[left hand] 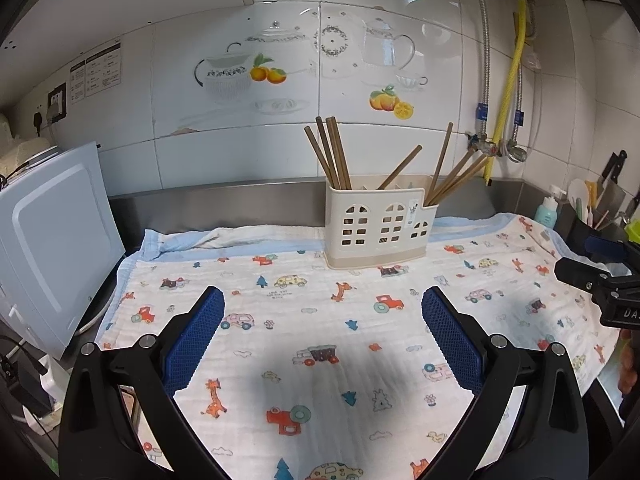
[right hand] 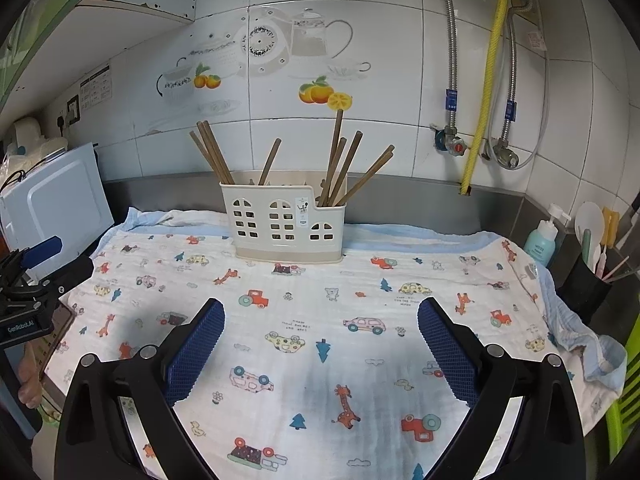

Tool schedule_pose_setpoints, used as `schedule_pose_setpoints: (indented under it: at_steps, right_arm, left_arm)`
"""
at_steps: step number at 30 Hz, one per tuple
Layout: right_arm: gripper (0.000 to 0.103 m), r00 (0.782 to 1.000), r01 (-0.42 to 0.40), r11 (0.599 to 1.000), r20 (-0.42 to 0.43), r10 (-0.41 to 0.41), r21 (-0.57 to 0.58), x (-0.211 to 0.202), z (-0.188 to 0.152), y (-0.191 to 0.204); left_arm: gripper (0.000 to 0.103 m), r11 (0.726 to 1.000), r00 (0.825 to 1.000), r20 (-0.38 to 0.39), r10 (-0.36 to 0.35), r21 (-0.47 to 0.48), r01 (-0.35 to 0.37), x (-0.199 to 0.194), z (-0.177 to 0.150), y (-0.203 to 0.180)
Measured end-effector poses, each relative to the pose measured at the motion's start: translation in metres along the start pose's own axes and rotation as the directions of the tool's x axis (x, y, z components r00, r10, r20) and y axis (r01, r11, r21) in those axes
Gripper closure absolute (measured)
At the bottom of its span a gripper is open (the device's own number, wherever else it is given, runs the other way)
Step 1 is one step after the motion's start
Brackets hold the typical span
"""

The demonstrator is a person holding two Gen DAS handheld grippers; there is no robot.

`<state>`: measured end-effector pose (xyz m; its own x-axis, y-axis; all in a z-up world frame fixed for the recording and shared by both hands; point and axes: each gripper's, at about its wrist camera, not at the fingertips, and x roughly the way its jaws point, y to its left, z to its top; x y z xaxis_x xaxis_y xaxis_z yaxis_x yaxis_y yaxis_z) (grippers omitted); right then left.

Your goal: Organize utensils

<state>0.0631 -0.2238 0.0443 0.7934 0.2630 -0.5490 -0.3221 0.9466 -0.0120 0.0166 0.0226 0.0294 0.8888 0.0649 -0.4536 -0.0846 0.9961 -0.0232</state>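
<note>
Landmark: cream holder (left hand: 379, 227), standing upright on the printed cloth (left hand: 320, 340) at its far edge, close to the steel backsplash (left hand: 224, 200).

Chopsticks (left hand: 330, 152): brown, all inside the holder, tips up. Left wrist view: a bunch of four or so leans left in the holder's left compartment; one leans right from the middle; several fan out to the right from the right compartment. Right wrist view confirms the same three groups (right hand: 340, 164).

Left gripper (left hand: 323, 308): jaws spread wide, blue pads (left hand: 200, 336) well apart, nothing between them but bare cloth. Holder lies ahead of the jaws, slightly right of their midline, well apart from the fingertips.

Right gripper (right hand: 321, 316): jaws likewise wide, holding nothing. Holder ahead and slightly left of midline, well apart from the pads (right hand: 444, 344).

Each gripper shows at the edge of the other's view: right gripper (left hand: 600, 276) to the right of the holder, left gripper (right hand: 36, 272) to its left.

Others: white appliance (left hand: 52, 240) left of the holder; teal bottle (right hand: 541, 240) and black utensil pot (right hand: 586, 288) right of it, off the cloth.
</note>
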Motion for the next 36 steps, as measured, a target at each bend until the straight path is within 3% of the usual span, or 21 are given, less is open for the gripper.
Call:
schedule_pose_setpoints:
  at_steps: [36]
  right_arm:
    - [0.008,1.0,-0.015,1.0,-0.027,0.015,-0.003,0.01,-0.006,0.003]
  left_arm:
    - [0.005,1.0,1.0,-0.029,0.005,-0.005,-0.006,0.01,-0.009,-0.004]
